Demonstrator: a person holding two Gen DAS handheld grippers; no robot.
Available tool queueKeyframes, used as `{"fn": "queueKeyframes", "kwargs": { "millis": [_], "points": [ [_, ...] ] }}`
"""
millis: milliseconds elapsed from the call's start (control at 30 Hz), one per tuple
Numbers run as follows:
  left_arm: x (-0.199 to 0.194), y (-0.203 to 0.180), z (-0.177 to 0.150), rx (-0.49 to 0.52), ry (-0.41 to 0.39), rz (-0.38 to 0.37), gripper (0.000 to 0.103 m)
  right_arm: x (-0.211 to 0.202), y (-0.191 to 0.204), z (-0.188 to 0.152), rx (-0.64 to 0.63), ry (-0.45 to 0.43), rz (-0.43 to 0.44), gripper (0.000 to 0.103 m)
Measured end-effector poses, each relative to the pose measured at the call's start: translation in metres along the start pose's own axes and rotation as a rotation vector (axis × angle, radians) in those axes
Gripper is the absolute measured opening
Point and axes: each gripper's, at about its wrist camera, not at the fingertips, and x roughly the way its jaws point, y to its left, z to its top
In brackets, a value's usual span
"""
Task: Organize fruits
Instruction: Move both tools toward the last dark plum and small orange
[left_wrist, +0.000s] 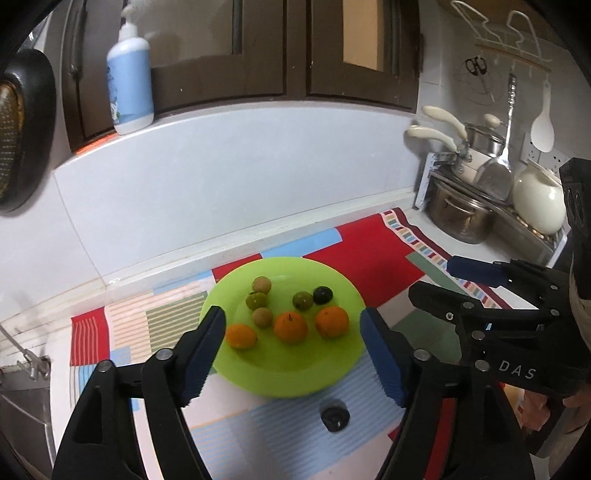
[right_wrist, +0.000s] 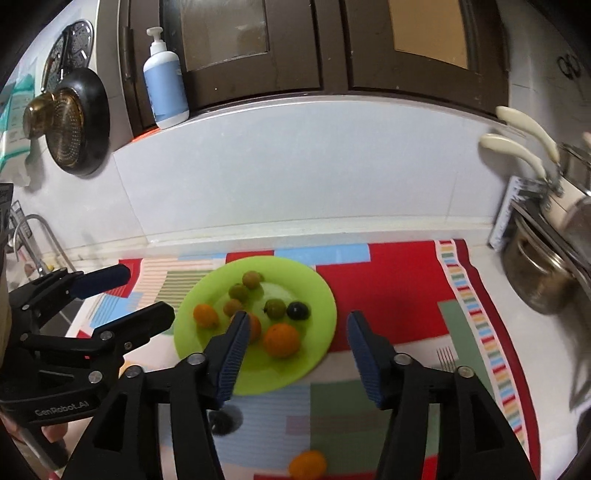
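Both grippers hover empty above the green plate (left_wrist: 325, 380): left gripper (left_wrist: 291, 350) wide apart, right gripper (right_wrist: 295, 350) parted too. Fruits sit sorted by colour; one orange fruit (right_wrist: 307, 463) remains on the near mat (right_wrist: 388, 295), likely next.

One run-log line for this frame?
left gripper: open, empty | right gripper: open, empty | green plate: eight fruits | one orange fruit off-plate

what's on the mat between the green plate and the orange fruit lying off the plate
In the right wrist view, only a dark round object lies on the mat between the green plate and the loose orange fruit.
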Motion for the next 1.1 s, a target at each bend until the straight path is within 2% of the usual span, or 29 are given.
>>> {"fn": "queueKeyframes", "kwargs": {
  "millis": [200,500,867,1100],
  "points": [
    [-0.021,-0.007,-0.017,0.012,-0.009,0.009,0.086,-0.023,0.002,-0.019,0.016,-0.016,-0.036,0.064],
    [-0.028,-0.011,-0.043,-0.005,0.033,-0.005,0.088,-0.043,0.008,-0.047,0.008,-0.009,-0.099,0.065],
    [-0.019,-0.013,-0.071,0.006,0.09,0.004,0.088,-0.039,0.01,-0.081,0.022,0.067,-0.116,0.065],
    [0.001,-0.015,-0.086,0.01,0.137,-0.01,0.087,-0.026,0.005,-0.1,0.047,0.123,-0.117,0.065]
  ]
}}
